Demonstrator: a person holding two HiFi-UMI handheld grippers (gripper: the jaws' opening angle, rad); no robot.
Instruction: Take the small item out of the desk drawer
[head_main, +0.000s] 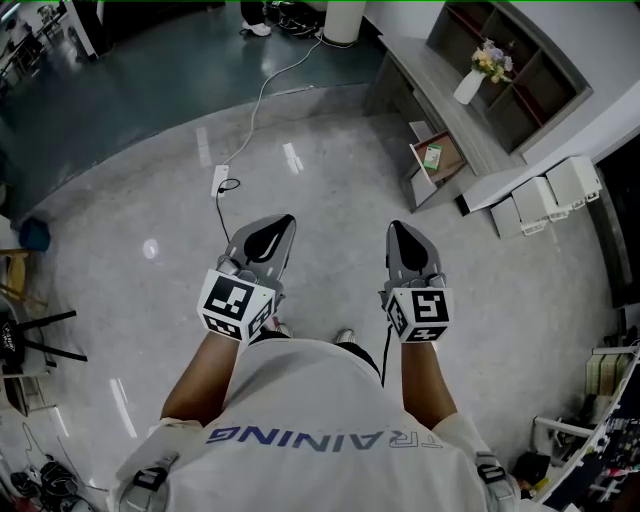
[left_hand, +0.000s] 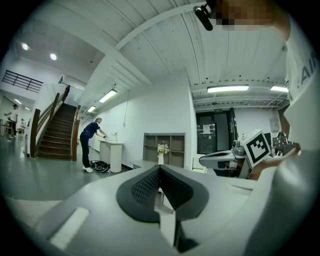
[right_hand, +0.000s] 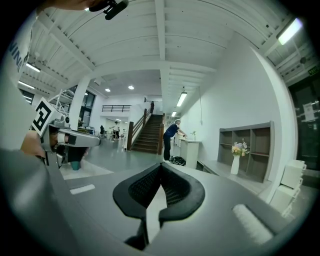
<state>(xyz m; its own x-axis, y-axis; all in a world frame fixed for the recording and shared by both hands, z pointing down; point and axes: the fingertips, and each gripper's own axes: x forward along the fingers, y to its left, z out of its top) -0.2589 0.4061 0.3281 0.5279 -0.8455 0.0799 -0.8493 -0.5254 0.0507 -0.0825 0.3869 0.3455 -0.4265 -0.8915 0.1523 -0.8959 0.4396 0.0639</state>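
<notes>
Both tools are held out at waist height over the bare floor (head_main: 330, 190), and the left gripper (head_main: 280, 228) and right gripper (head_main: 400, 238) each have their fingers pressed together with nothing between them; each gripper's own view shows the pads meeting at the tip, left gripper (left_hand: 160, 172), right gripper (right_hand: 161, 170). The step in hand looks like the approach: the desk (head_main: 440, 110), the one with the vase of flowers (head_main: 478, 72) on it, stands well apart, ahead and to the right. Below its top a brown recess that may be the open drawer (head_main: 445, 160) holds a small green and white item (head_main: 432, 155), probably the target, though it is too small to be sure. To do this well, walk in and face the desk squarely, staying right of the power strip (head_main: 220, 178) and its cable (head_main: 262, 95) on the floor. Spread one gripper's fingers before reaching in, and if the drawer proves only part open, use the other gripper to draw it further out
</notes>
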